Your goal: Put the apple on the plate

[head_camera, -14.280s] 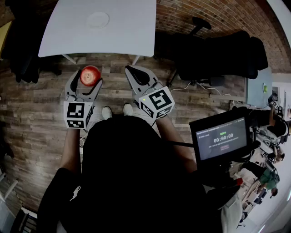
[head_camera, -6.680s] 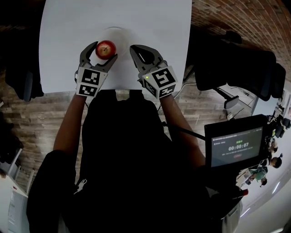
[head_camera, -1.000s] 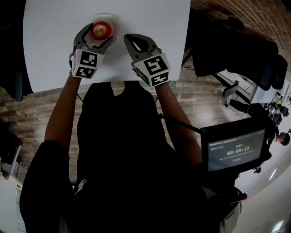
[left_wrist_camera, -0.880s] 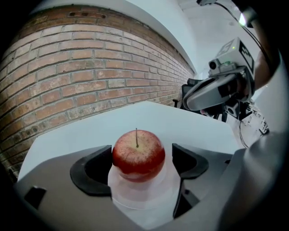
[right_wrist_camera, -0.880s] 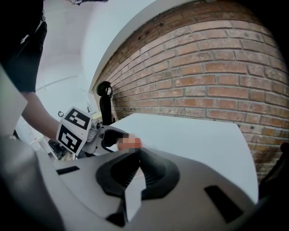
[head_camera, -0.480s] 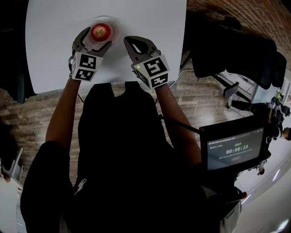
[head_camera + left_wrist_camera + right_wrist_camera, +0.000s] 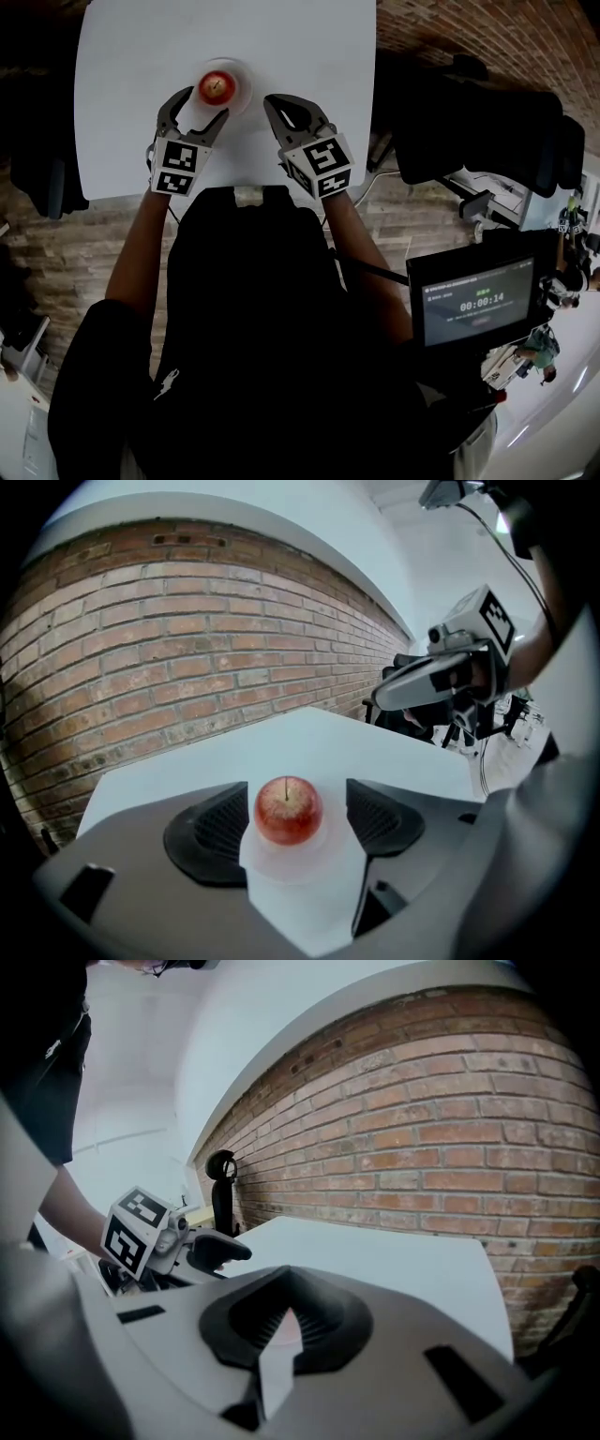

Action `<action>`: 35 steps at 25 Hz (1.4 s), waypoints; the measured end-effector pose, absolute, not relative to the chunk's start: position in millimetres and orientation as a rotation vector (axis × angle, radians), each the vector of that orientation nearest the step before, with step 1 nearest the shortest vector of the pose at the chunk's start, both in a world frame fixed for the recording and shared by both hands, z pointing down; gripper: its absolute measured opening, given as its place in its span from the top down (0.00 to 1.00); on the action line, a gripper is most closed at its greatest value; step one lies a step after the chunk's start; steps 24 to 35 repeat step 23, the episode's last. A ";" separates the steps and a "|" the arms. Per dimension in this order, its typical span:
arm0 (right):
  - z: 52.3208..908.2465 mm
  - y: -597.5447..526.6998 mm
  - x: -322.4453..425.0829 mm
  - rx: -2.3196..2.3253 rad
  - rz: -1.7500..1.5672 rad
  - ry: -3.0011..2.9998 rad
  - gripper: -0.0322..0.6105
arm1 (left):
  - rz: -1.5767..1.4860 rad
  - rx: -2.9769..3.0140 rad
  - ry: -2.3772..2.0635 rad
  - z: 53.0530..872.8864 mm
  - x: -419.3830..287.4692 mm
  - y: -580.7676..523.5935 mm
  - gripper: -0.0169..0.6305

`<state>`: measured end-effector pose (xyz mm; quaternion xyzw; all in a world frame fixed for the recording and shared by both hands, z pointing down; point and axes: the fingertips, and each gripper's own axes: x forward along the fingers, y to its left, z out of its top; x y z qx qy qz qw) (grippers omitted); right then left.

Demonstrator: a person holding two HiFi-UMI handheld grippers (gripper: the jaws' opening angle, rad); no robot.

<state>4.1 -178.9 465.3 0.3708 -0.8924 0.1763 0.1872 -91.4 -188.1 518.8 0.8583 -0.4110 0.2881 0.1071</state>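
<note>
Head view, read with the two gripper views. A red apple (image 7: 217, 86) sits stem up at the centre of a small white plate (image 7: 242, 73), which rests on a white table (image 7: 300, 37). The left gripper (image 7: 202, 105) is held just on the person's side of the plate, with one jaw reaching out on either side of the near rim.

Left gripper view: the apple shows in the gap between the two dark ribbed pads (image 7: 217, 829). A strip of white plate is visible on each side of the fruit, and neither pad touches it. The jaws are released from the apple and are closing.

The right gripper (image 7: 283, 101) is held just to the right of the plate, apart from it and over the tabletop.

Right gripper view: the jaws are drawn together with their tips meeting. Only a thin wedge of light shows between the pads, and nothing is held.

Each gripper appears at the side of the other's camera picture. Each carries a marker cube (image 7: 178, 170) at the hand end.

Well to the right of the plate, nearer the person and off the table, a dark monitor (image 7: 478, 302) shows a timer readout. A brick wall (image 7: 169, 639) rises beyond the far side of the plate.
</note>
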 end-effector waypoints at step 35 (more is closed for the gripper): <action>390.7 -143.1 9.5 1.034 0.340 -2.641 0.95 | 0.650 2.468 -1.438 428.1 -127.2 -120.6 0.95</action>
